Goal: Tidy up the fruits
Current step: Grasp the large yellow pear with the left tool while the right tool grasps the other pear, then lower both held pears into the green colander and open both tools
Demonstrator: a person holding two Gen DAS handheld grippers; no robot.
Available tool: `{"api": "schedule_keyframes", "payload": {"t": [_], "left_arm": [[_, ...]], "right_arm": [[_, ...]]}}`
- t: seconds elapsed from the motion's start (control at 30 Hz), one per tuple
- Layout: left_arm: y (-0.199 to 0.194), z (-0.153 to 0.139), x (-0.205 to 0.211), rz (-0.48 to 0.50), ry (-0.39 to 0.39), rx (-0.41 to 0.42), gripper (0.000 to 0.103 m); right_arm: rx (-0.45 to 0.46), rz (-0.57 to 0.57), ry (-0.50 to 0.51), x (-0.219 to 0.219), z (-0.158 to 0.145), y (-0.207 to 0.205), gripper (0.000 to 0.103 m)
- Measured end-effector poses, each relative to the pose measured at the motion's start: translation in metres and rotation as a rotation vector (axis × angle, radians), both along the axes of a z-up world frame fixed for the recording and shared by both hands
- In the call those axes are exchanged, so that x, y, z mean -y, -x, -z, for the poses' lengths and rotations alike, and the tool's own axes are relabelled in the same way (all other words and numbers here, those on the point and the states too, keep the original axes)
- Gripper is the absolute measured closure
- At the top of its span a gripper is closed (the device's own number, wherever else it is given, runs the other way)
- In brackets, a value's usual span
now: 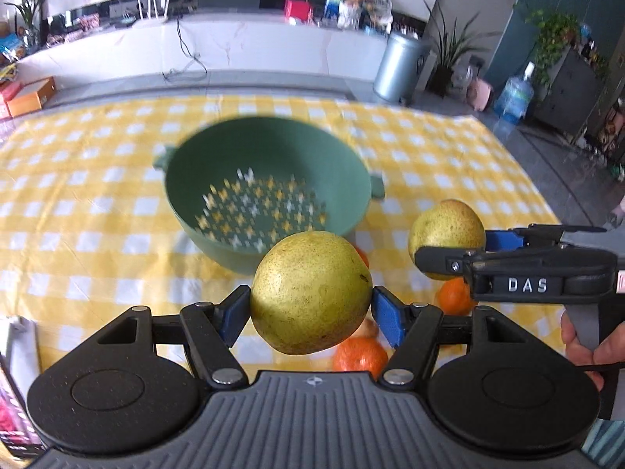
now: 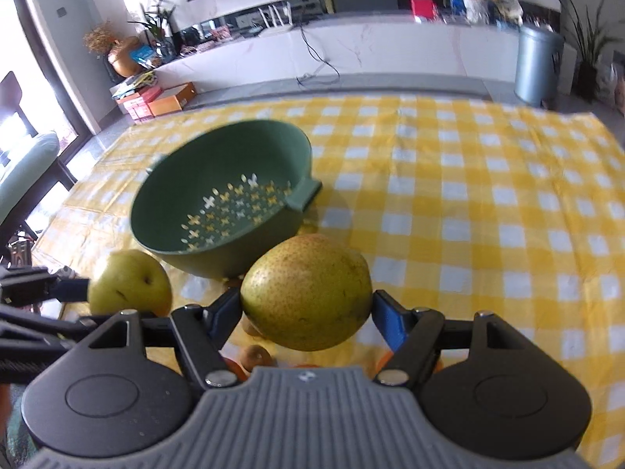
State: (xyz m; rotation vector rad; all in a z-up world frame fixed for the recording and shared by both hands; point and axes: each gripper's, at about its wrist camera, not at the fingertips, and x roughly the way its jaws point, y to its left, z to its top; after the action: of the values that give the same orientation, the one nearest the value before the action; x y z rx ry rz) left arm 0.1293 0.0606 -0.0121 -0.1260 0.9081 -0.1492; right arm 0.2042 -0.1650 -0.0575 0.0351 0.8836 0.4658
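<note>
My left gripper [image 1: 310, 308] is shut on a yellow-green pear [image 1: 310, 291] and holds it above the table, in front of the green colander [image 1: 265, 191]. My right gripper [image 2: 306, 308] is shut on a second pear [image 2: 306, 291], also held up near the colander [image 2: 218, 199]. Each view shows the other gripper's pear: the right one at the right of the left wrist view [image 1: 445, 230], the left one at the left of the right wrist view [image 2: 129, 283]. The colander holds no fruit. Oranges [image 1: 359, 353] lie on the cloth below; a kiwi [image 2: 256, 355] shows under the right gripper.
A yellow and white checked cloth [image 2: 488, 215] covers the table. Another orange [image 1: 455, 295] lies under the right gripper. Beyond the table are a white counter [image 1: 254, 43], a grey bin [image 1: 400, 66] and boxes [image 2: 164, 101] on the floor.
</note>
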Motion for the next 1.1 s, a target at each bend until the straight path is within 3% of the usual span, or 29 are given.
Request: {"api": "schedule_keyframes", "payload": {"t": [0.3,0.47,0.7,0.87,1.1], "left_arm": [[-0.03,-0.031,-0.019,-0.06,-0.029,0.055,0.026],[-0.059,-0.026,-0.024,-0.071,0.024,0.01,0.026],[-0.097,-0.011,-0.021,-0.007,-0.023,-0.046,0.026],[-0.11,0.005,-0.022,0.012,-0.067,-0.085,0.026],[-0.122,0.025,-0.019,0.036,-0.109,-0.152,0.026]], "right_arm": [[0.103,-0.137,0.07,-0.021,-0.03,-0.012,0.033],[0.129,-0.229,0.132,-0.042,-0.03,-0.028,0.034],[0.187,-0.381,0.267,-0.078,-0.027,-0.05,0.034],[0.177,-0.494,0.341,-0.098,-0.012,-0.069,0.034],[0.08,-0.575,0.369,-0.115,0.009,-0.096,0.034]]}}
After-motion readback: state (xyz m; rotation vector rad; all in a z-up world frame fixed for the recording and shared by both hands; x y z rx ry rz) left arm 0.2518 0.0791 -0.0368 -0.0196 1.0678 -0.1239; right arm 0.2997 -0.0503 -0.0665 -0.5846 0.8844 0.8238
